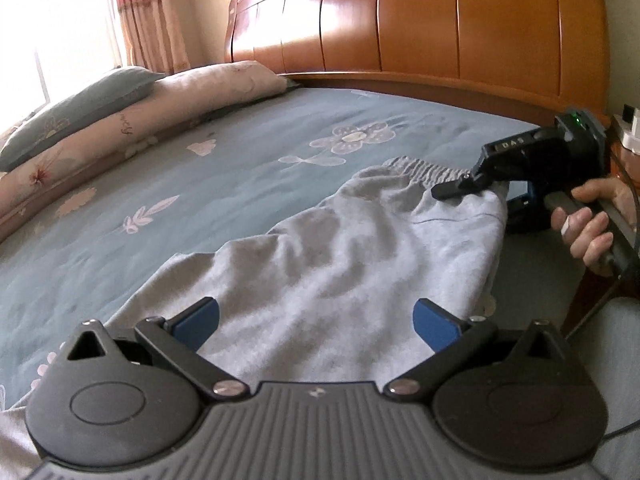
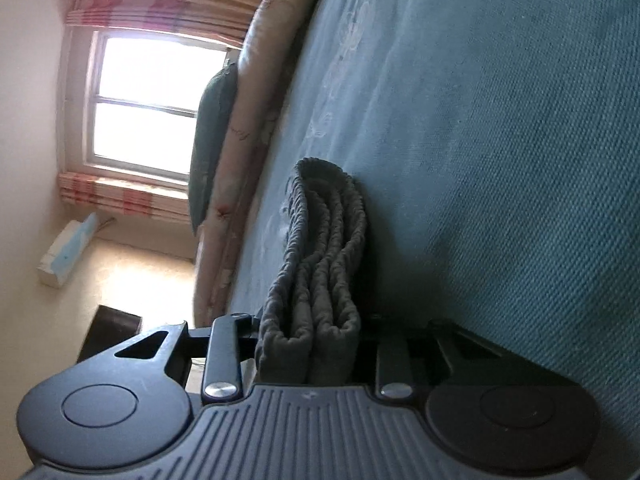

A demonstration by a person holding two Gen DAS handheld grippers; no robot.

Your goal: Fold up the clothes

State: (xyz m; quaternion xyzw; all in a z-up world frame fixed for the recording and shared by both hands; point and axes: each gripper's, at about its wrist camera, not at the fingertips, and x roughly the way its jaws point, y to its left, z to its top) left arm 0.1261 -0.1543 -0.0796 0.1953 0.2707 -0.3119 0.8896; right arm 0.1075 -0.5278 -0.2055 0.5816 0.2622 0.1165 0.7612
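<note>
- A pair of light grey knit trousers (image 1: pixel 340 256) with a gathered elastic waistband (image 1: pixel 416 168) is laid across the blue flower-printed bedsheet (image 1: pixel 200 184), the waistband toward the orange wooden headboard (image 1: pixel 400 20) and the legs running back under the left wrist camera.
- The step in hand is judged to be a pinch on the waistband corner, in preparation for a fold.
- For a clean fold, all stacked waistband layers should be caught together and the cloth kept taut between both ends, so that no crease is dragged in.
- The right gripper (image 1: pixel 460 189), held in a person's hand (image 1: pixel 592 224), is seen clenched on the waistband's near corner; in the right wrist view the gathered layers (image 2: pixel 320 280) are pressed between its nearly closed jaws.
- The left gripper (image 1: pixel 316 322) is held wide apart above the trouser leg cloth; nothing is grasped by its blue pads (image 1: pixel 434 320), though whether they graze the fabric cannot be told.
</note>
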